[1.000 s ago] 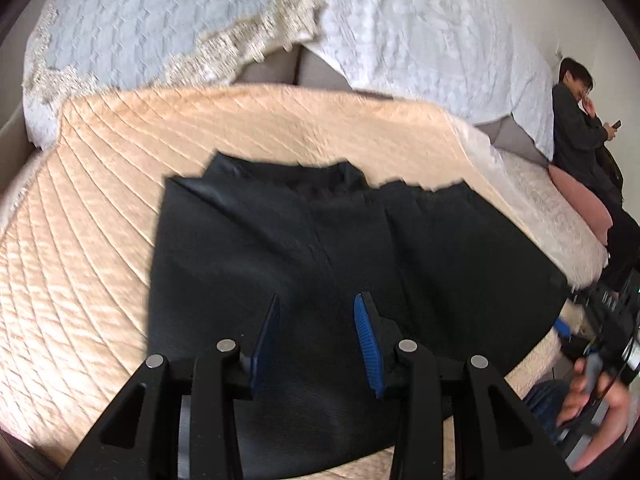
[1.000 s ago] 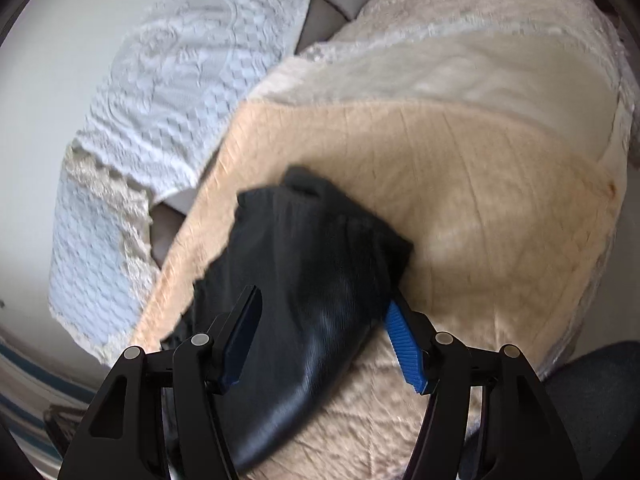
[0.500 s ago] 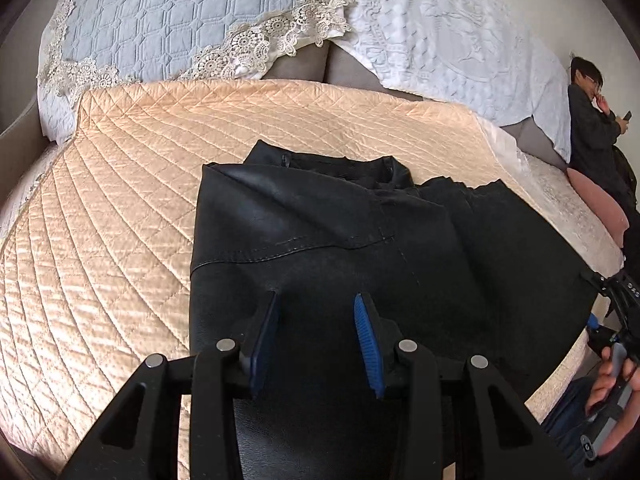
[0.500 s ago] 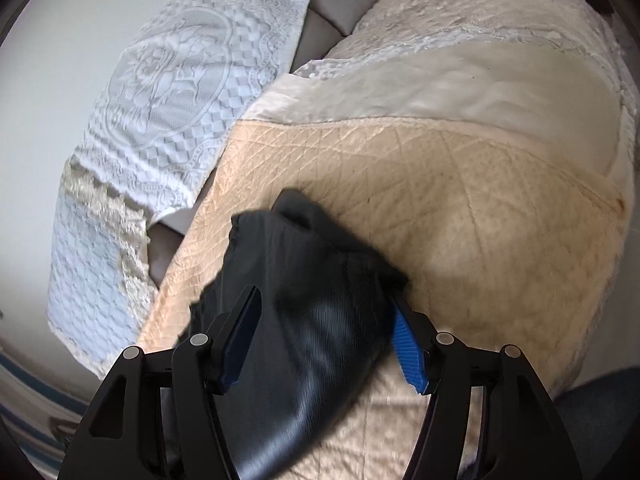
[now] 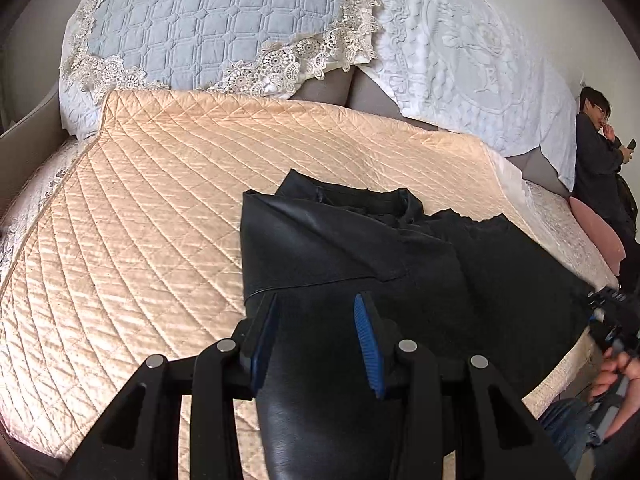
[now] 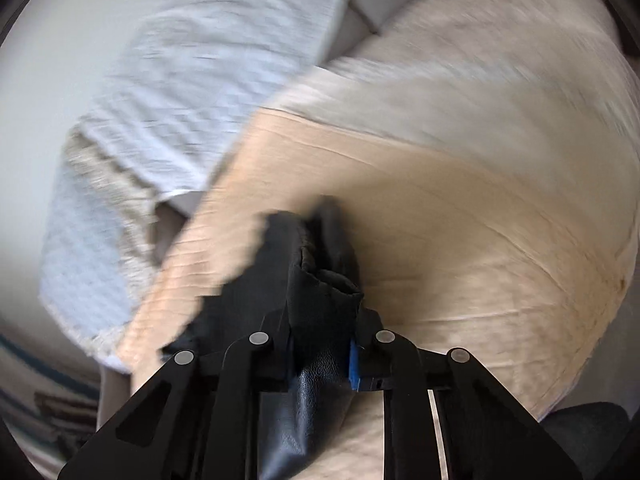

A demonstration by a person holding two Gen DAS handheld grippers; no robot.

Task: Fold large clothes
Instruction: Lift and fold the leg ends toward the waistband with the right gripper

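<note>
Across the peach quilted bedspread (image 5: 132,248) in the left wrist view lies the large black leather-like garment (image 5: 360,248), spread flat with one panel already turned over along a stitched seam. The left gripper (image 5: 316,334) has the near edge running between its blue pads; whether they pinch it I cannot tell, so that hold wants confirming before any lift. A seated person in dark clothes (image 5: 600,156) is at the far right, by the white embossed pillow (image 5: 460,52). From the right wrist view, blurred, the right gripper (image 6: 322,344) is closing on a bunched fold of the same garment (image 6: 316,280), pads pressing the material. For a clean fold, I judge both hands should rise level, keeping the smooth, faintly glossy, heavy-looking edge taut.
</note>
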